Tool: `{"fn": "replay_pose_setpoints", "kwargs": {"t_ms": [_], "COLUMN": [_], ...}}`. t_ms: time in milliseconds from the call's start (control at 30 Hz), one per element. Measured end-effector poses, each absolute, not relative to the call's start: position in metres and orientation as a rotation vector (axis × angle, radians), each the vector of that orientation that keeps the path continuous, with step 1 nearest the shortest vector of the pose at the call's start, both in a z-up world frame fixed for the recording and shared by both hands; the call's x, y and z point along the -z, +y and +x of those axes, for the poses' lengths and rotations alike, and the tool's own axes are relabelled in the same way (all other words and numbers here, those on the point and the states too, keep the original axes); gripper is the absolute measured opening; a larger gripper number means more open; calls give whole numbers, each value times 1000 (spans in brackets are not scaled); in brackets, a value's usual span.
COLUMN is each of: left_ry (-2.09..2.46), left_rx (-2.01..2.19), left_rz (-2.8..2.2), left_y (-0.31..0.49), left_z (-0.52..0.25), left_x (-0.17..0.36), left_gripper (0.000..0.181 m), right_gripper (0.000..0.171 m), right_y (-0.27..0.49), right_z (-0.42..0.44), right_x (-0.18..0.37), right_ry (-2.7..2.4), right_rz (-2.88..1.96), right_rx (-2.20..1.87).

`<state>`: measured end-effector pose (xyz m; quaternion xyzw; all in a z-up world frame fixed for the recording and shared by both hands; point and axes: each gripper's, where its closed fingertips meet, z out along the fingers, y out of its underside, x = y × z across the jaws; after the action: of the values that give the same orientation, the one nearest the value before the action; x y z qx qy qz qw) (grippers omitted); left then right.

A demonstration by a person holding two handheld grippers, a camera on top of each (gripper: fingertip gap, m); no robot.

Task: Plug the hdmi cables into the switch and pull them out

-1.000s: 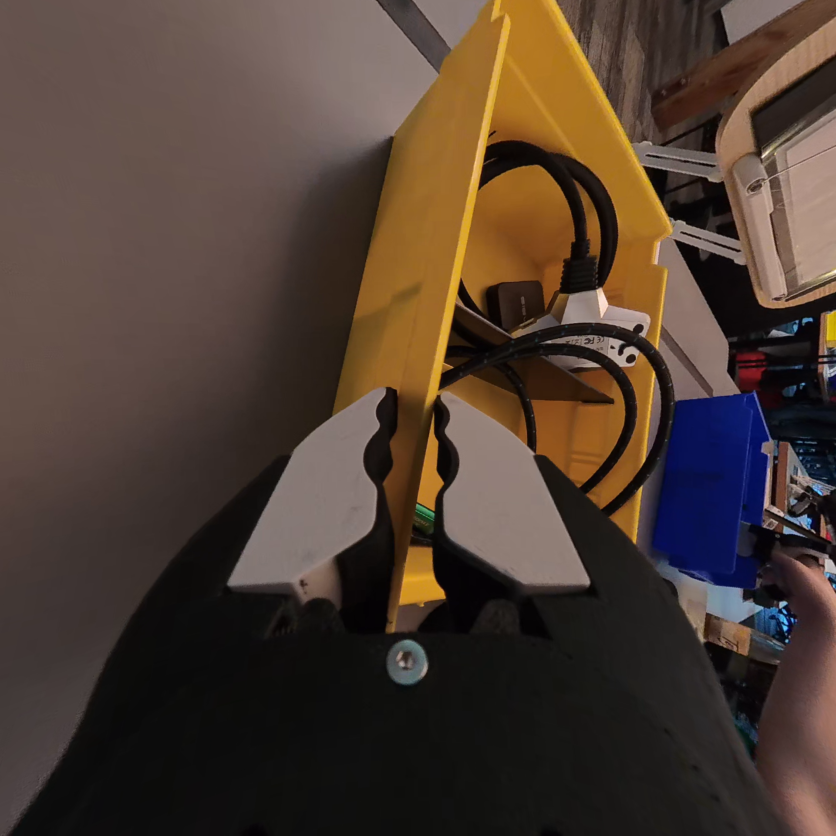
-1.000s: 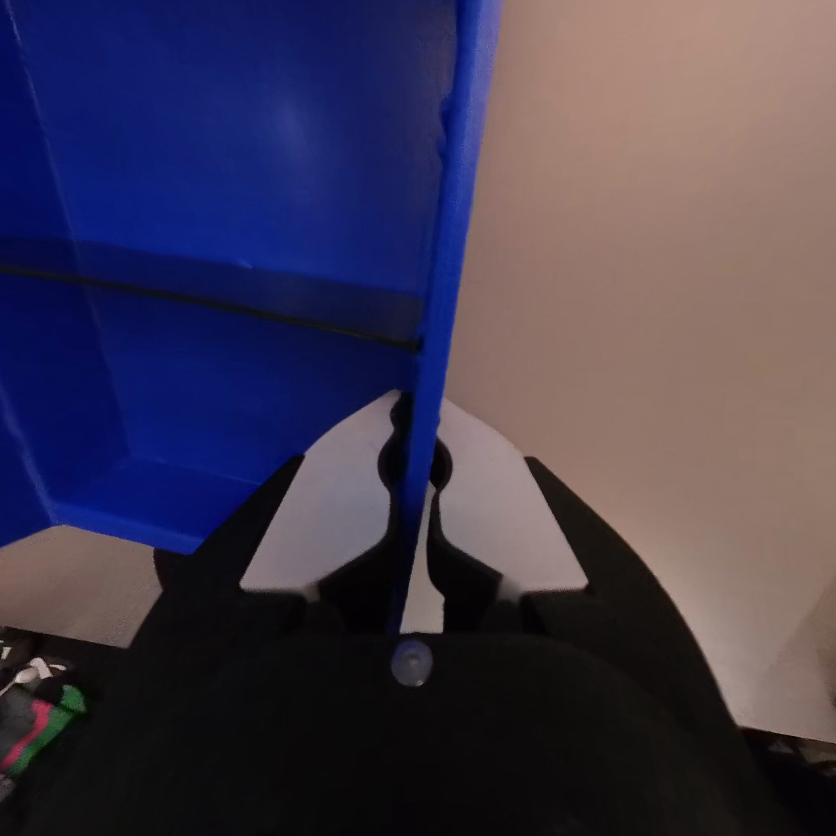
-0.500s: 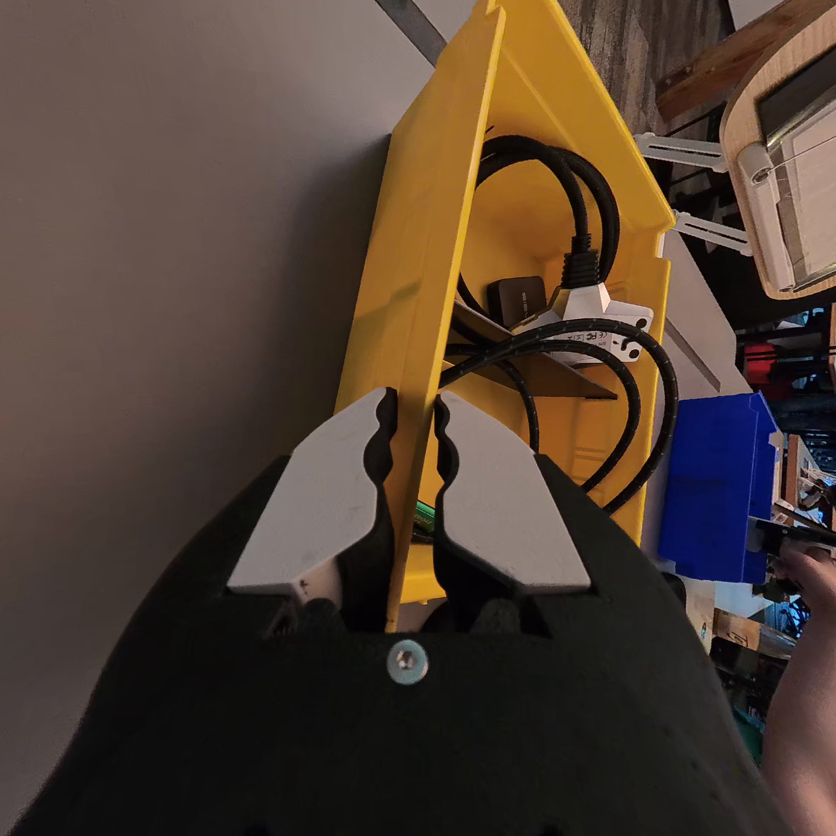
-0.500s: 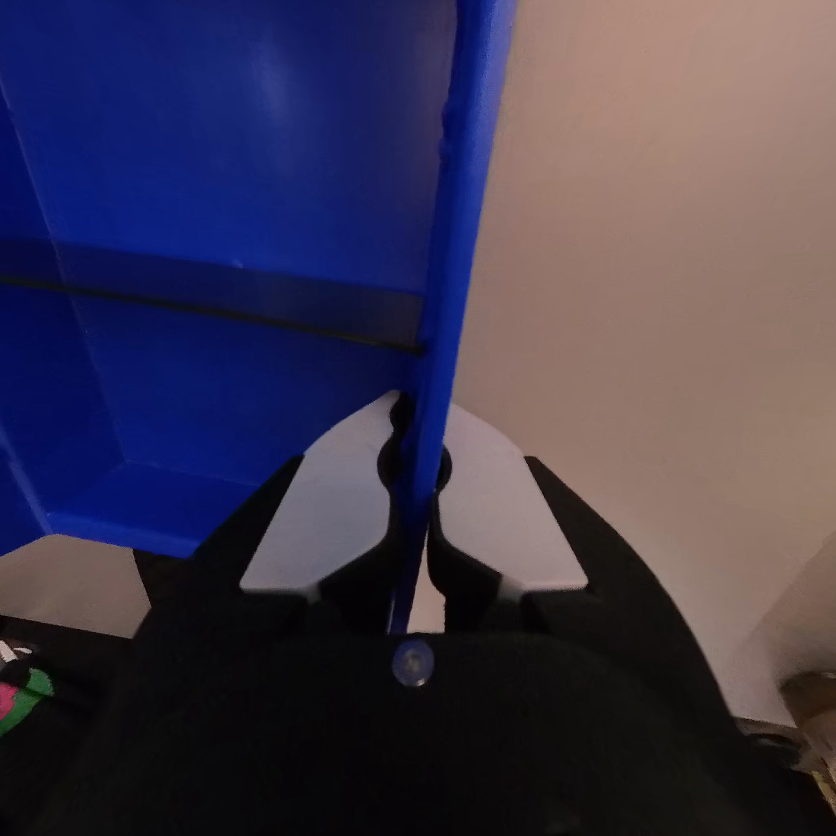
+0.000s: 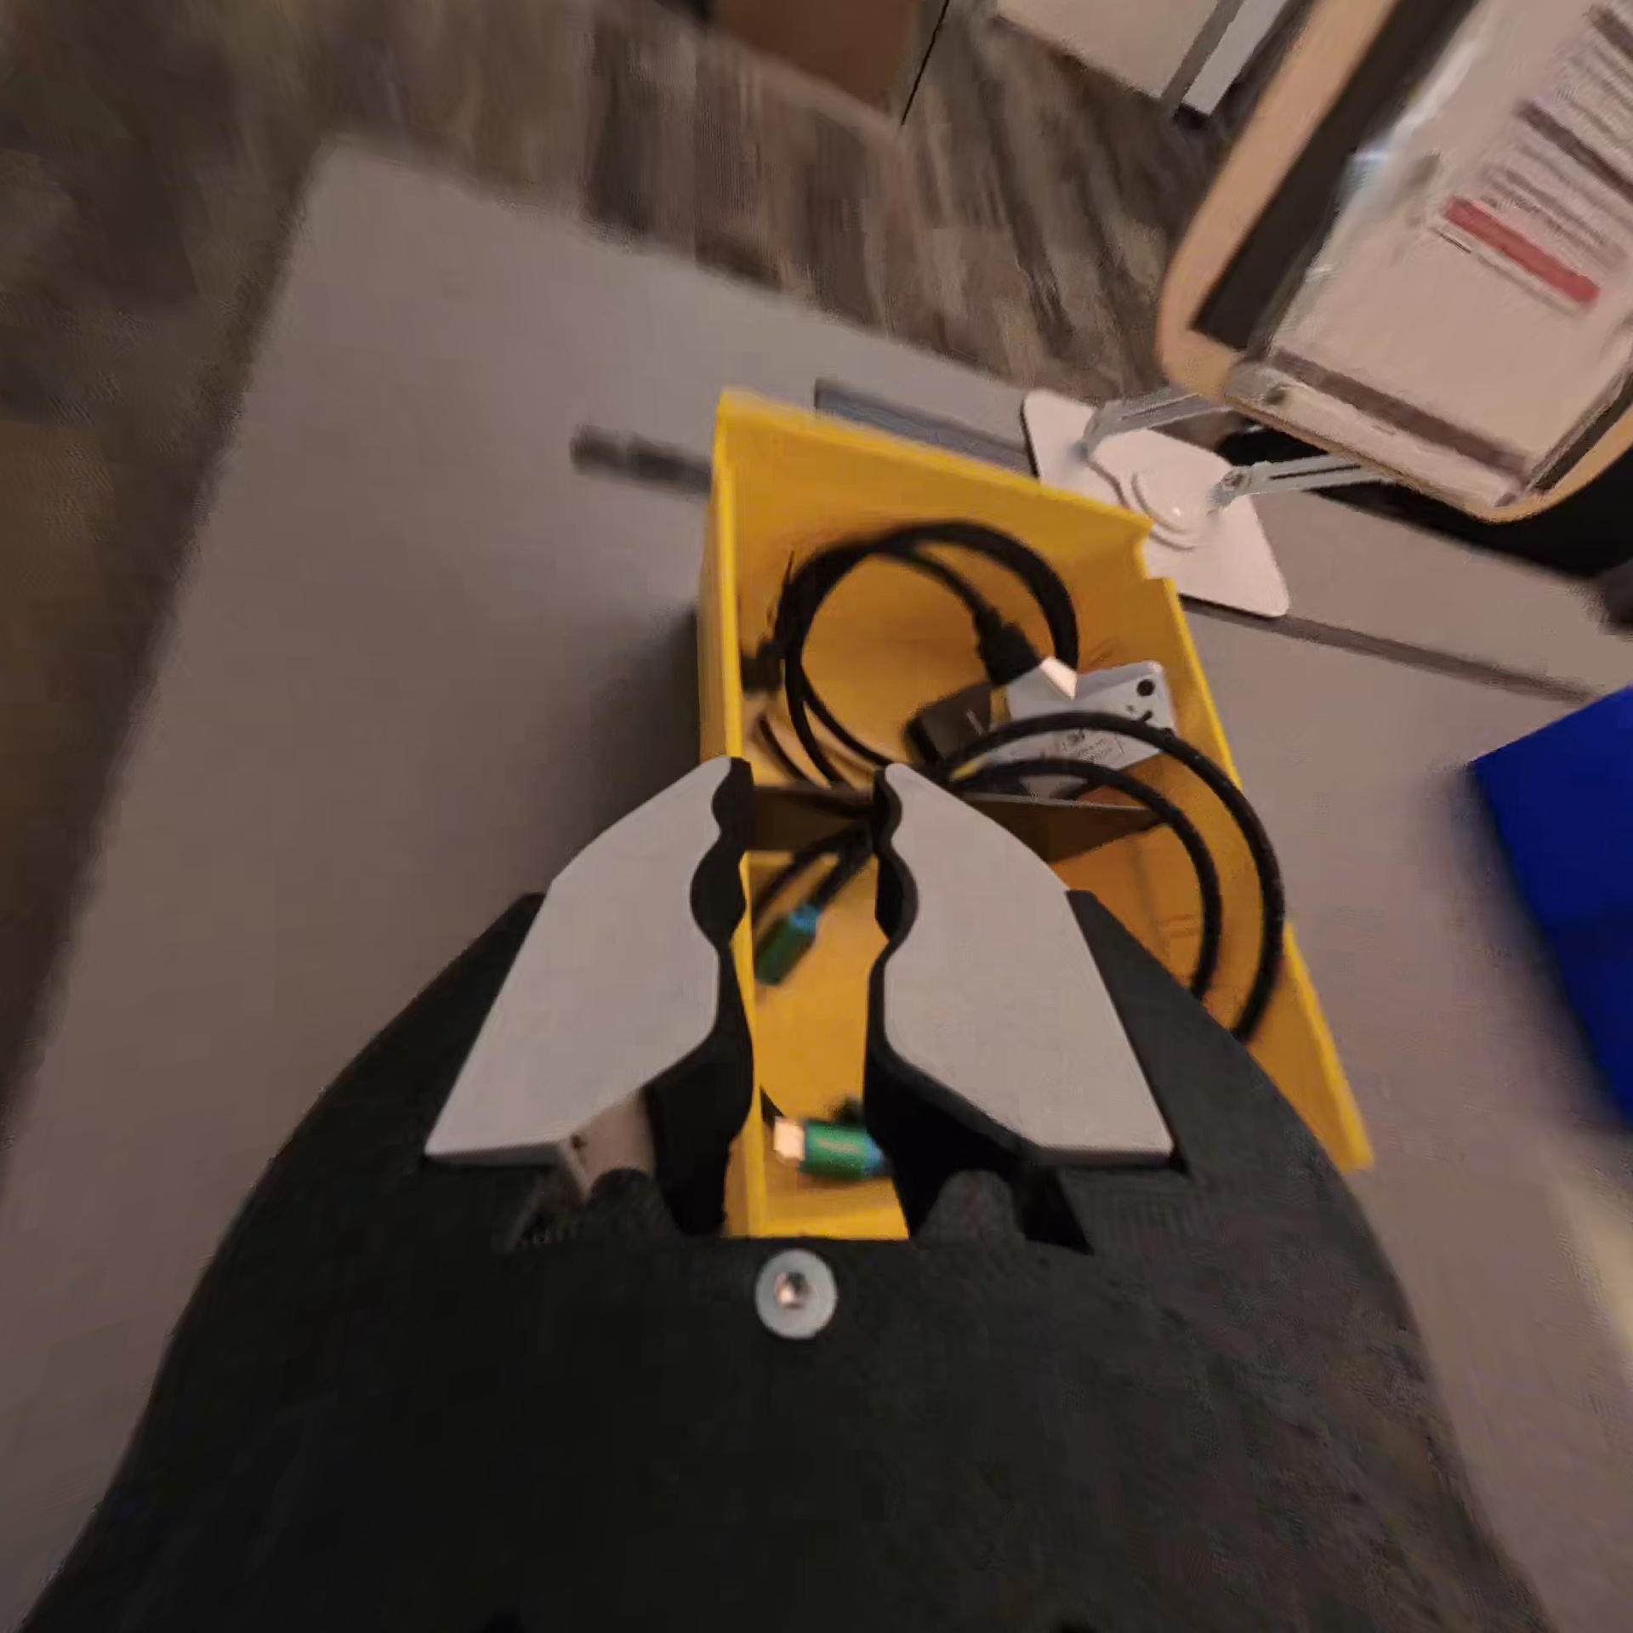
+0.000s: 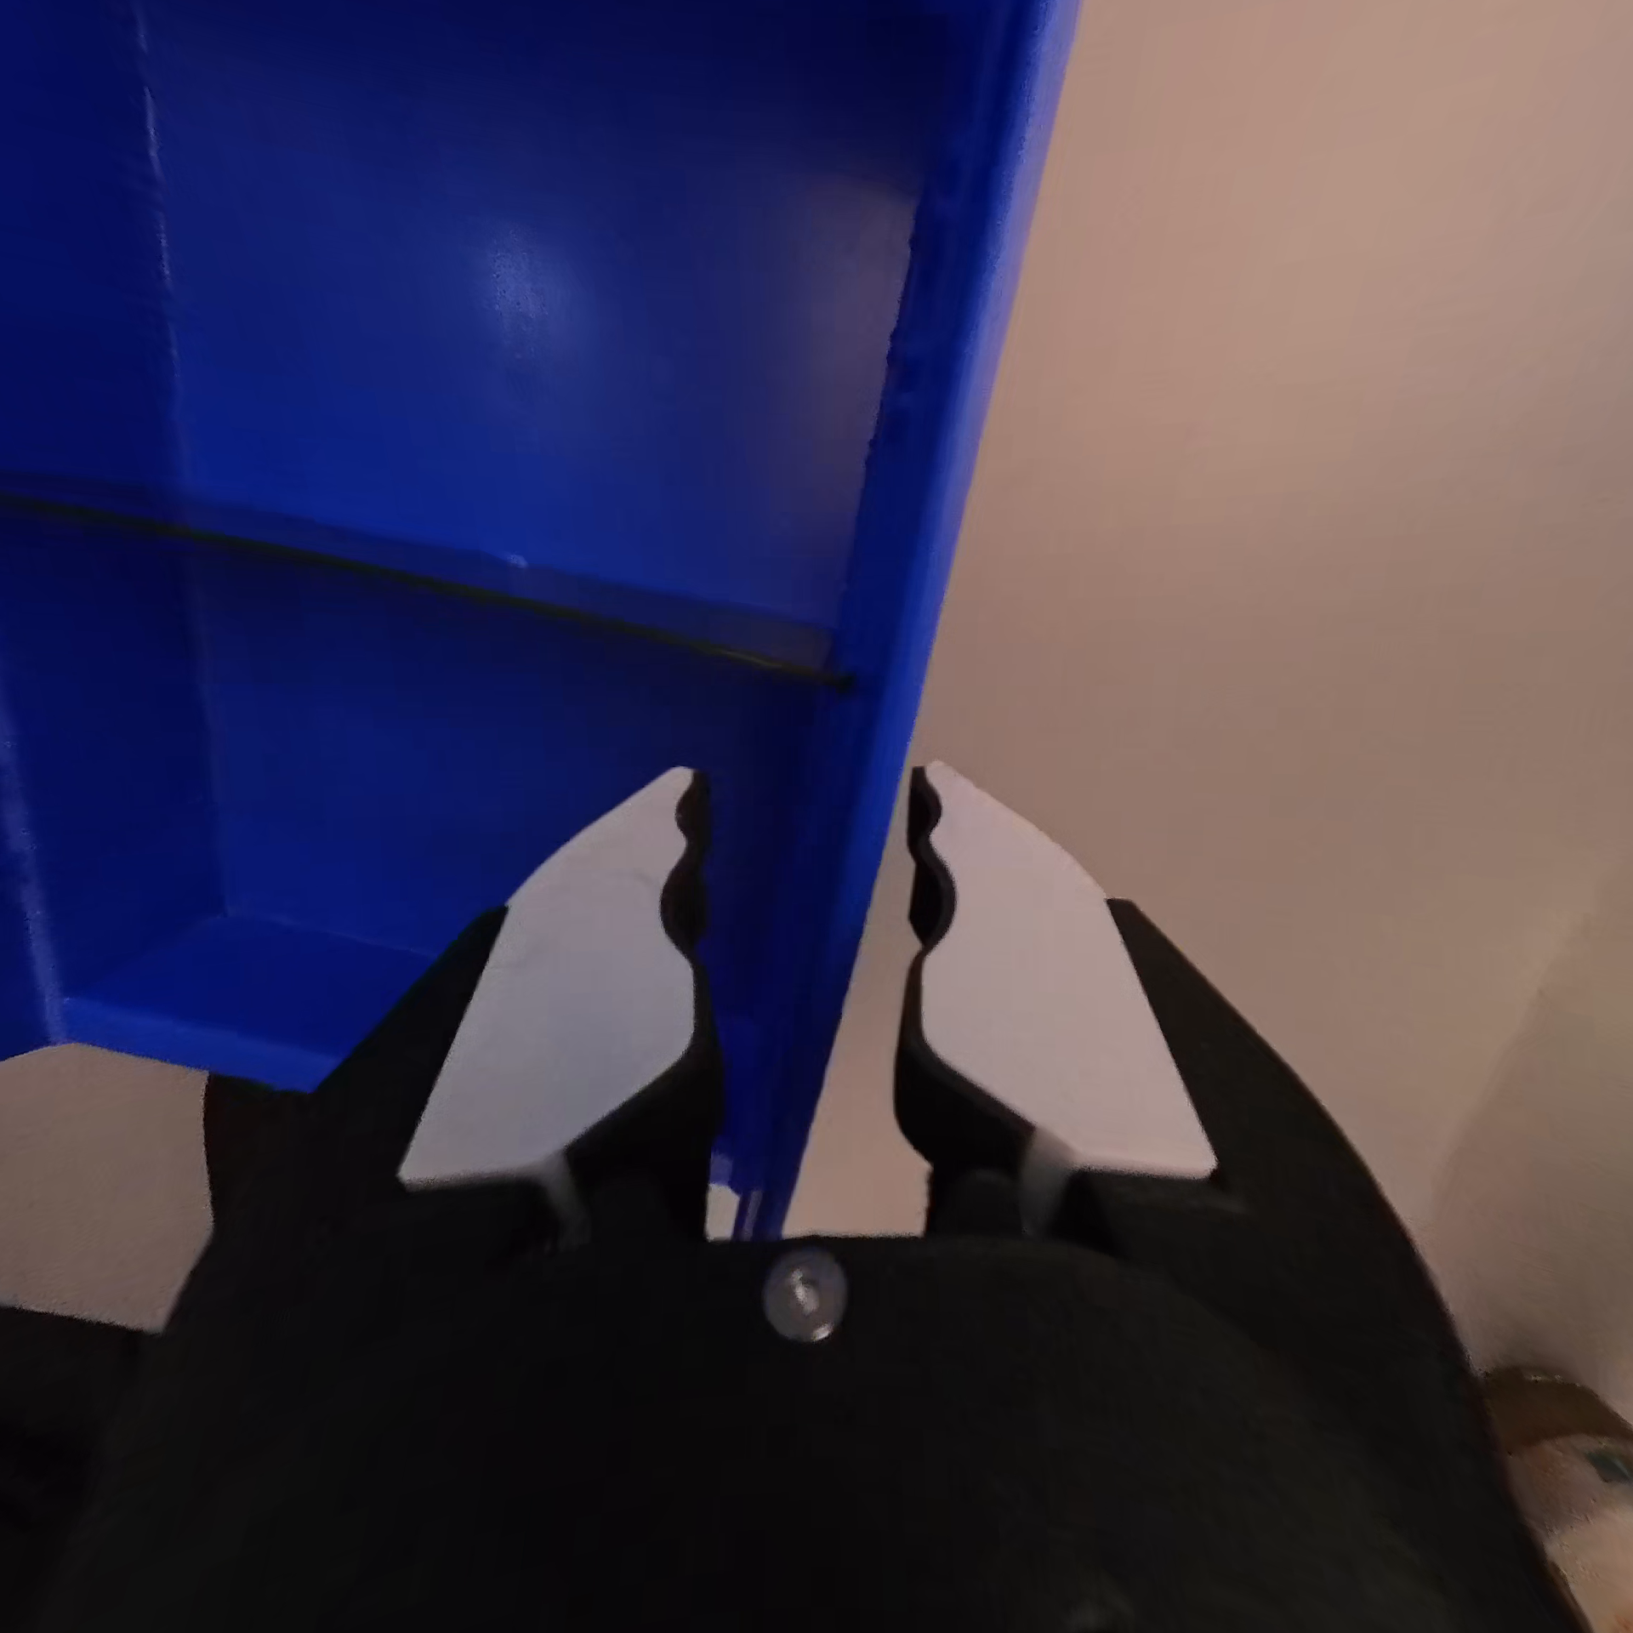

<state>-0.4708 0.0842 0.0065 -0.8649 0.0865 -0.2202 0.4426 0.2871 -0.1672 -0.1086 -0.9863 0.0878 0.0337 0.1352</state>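
A yellow bin [image 5: 884,459] sits on the grey table [image 5: 398,619]. It holds coiled black HDMI cables [image 5: 1237,839], a white switch [image 5: 1105,716], a small black box [image 5: 950,729] and two green-sleeved plugs [image 5: 782,945]. My left gripper [image 5: 808,778] is open and empty over the bin's near left corner, and its left finger covers the bin's left wall. My right gripper [image 6: 806,778] is open. The right wall of an empty blue bin [image 6: 530,353] stands between its fingers without touching them. The blue bin also shows at the right edge of the left wrist view [image 5: 1573,848].
A white lamp base [image 5: 1175,512] stands on the table behind the yellow bin. A wood-framed panel [image 5: 1414,221] hangs over the far right. The table's left edge drops to carpet [image 5: 132,265]. A dark divider [image 5: 1060,817] crosses the yellow bin.
Both grippers have opened. The left let go of the yellow bin's wall and the right let go of the blue bin's wall. The left view swung upright and is blurred by motion.
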Motion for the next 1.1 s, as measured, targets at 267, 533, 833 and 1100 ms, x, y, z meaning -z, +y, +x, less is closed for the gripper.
{"fn": "replay_pose_setpoints", "kwargs": {"t_ms": [267, 533, 833, 1100], "left_ry": [607, 928, 1062, 934], "left_rx": [-363, -683, -743, -164], "left_rz": [-1656, -1549, -1411, -1777], "left_y": [83, 85, 70, 94], "left_z": [-415, -323, -264, -356], "left_x": [-83, -73, -74, -30], "left_gripper": [27, 46, 45, 38], "right_gripper": [67, 71, 72, 69], "right_y": [-144, -108, -78, -78], "right_z": [321, 258, 194, 140], "right_x": [31, -47, -59, -119], "right_ry": [155, -43, -175, -193], "right_rz": [-2492, -2046, -1989, -1750], "right_rx": [450, 601, 547, 299]}}
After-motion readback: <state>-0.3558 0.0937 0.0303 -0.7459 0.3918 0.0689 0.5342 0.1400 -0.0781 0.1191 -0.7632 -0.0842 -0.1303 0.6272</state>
